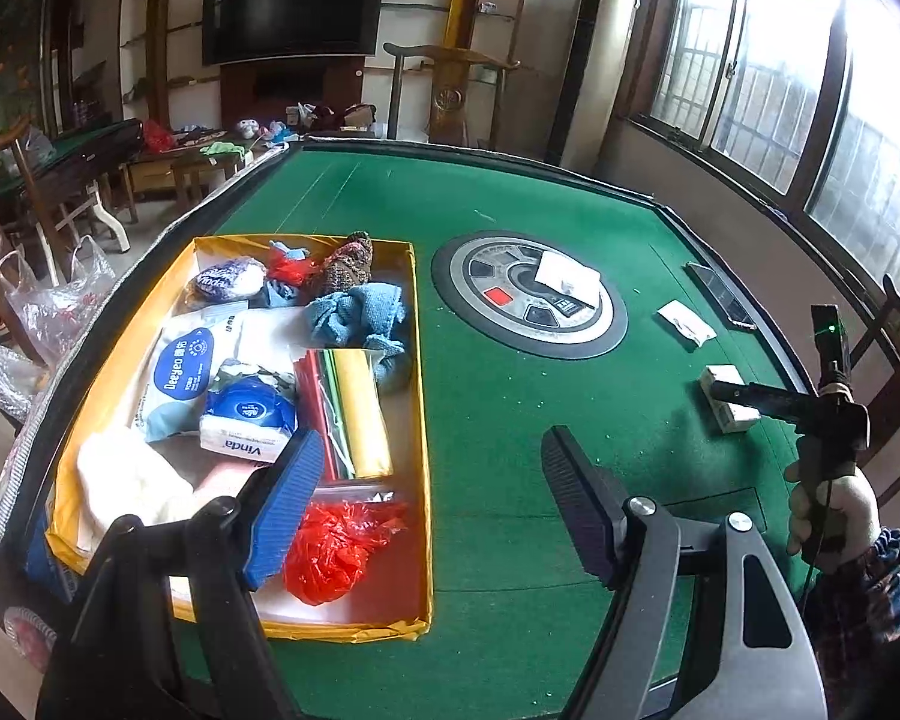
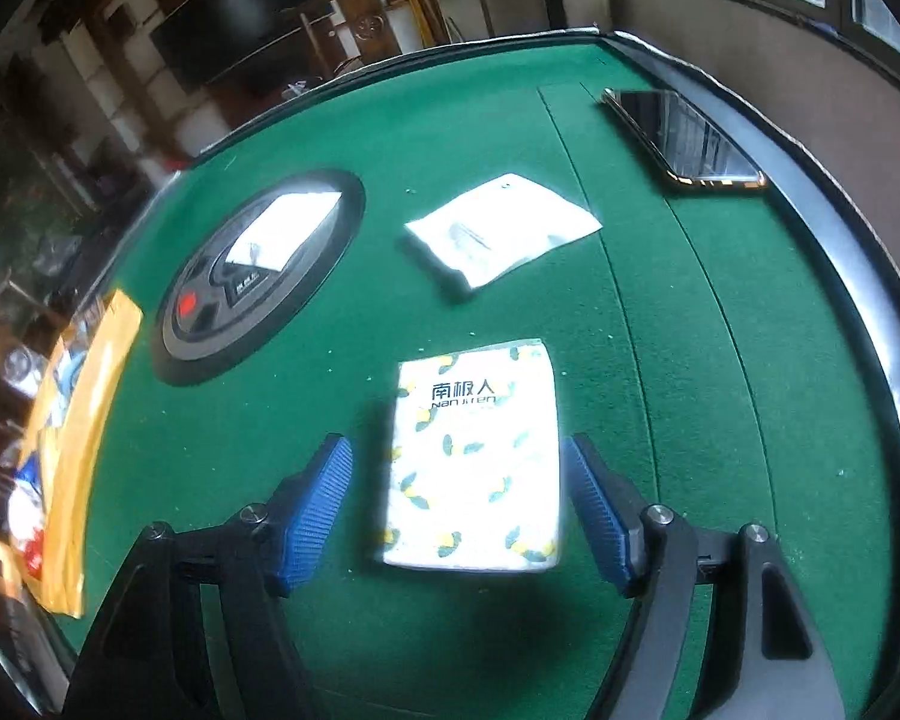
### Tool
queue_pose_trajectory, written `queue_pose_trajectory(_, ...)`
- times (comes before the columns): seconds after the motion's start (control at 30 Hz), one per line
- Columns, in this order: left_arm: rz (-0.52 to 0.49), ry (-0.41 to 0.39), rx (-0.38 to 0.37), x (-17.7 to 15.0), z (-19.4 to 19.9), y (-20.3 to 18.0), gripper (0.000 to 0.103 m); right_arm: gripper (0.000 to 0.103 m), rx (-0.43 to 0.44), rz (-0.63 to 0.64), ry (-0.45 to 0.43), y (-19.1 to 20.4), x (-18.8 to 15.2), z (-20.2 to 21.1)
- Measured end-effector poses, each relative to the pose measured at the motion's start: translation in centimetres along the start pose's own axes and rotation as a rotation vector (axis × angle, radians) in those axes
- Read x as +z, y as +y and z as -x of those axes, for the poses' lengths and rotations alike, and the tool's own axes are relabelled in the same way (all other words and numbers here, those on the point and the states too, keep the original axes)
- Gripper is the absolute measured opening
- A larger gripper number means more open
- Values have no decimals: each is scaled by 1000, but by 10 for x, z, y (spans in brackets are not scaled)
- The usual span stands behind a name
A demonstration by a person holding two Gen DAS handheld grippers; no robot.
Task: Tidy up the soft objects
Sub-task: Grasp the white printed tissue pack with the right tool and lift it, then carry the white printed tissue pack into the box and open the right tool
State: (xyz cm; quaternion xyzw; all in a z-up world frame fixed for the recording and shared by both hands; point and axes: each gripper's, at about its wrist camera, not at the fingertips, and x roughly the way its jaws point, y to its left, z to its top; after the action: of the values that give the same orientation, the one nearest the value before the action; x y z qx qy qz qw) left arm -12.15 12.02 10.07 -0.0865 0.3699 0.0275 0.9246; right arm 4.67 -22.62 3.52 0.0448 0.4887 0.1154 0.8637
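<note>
My right gripper (image 2: 459,510) spread wide, straddling lemon-print tissue pack (image 2: 474,462) flat on green felt table (image 2: 630,360); pads not touching it yet. My left gripper (image 1: 432,504) released, empty, hanging over near edge of yellow box (image 1: 423,420) full of soft goods.

Risks:
- Pack lies flat, low; pads may skid over top, pinch only wrapper.
- Soft pack may buckle, slip out mid-carry.
- Left pad sits further off pack than right; uneven close may shove pack sideways.
- Box crowded; drop could land on rim.

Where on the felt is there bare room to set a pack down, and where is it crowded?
Bare felt lies between the yellow box and the round centre console, and along the near edge. The box itself is crowded; the tissue pack, white pouch and phone occupy the right side.
</note>
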Motion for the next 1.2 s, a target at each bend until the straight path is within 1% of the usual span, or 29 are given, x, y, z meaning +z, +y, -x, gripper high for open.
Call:
queue_pose_trajectory(0.13,-2,9,-5,0,-4,-3,75,68,-91,101,2,19,-6,-7)
queue_pose_trajectory(0.2,5,16,-8,0,-6,-2,75,68,-112,120,3,22,-7,-8)
queue_pose_trajectory(0.27,13,22,-14,0,-8,0,75,63,-113,109,3,20,-7,-7)
queue_pose_trajectory(0.3,16,24,-14,0,-9,1,75,54,-114,99,1,19,-6,-6)
queue_pose_trajectory(0.33,18,25,-13,-1,-10,2,75,47,-115,91,-3,17,-5,-5)
queue_pose_trajectory(0.53,39,38,-10,-4,-13,11,75,47,-59,41,-15,16,-4,3)
queue_pose_trajectory(0.7,73,50,-8,-6,-17,22,75,47,2,58,-31,36,-2,16)
queue_pose_trajectory(0.83,88,49,-5,-8,-16,30,75,47,73,105,-27,69,-5,22)
queue_pose_trajectory(0.93,111,35,20,-8,-12,45,75,47,130,151,-25,99,-9,25)
queue_pose_trajectory(1.1,209,9,89,-10,0,92,75,47,222,234,-6,152,-15,26)
queue_pose_trajectory(1.2,274,-9,133,-14,8,123,75,47,285,282,20,186,-20,24)
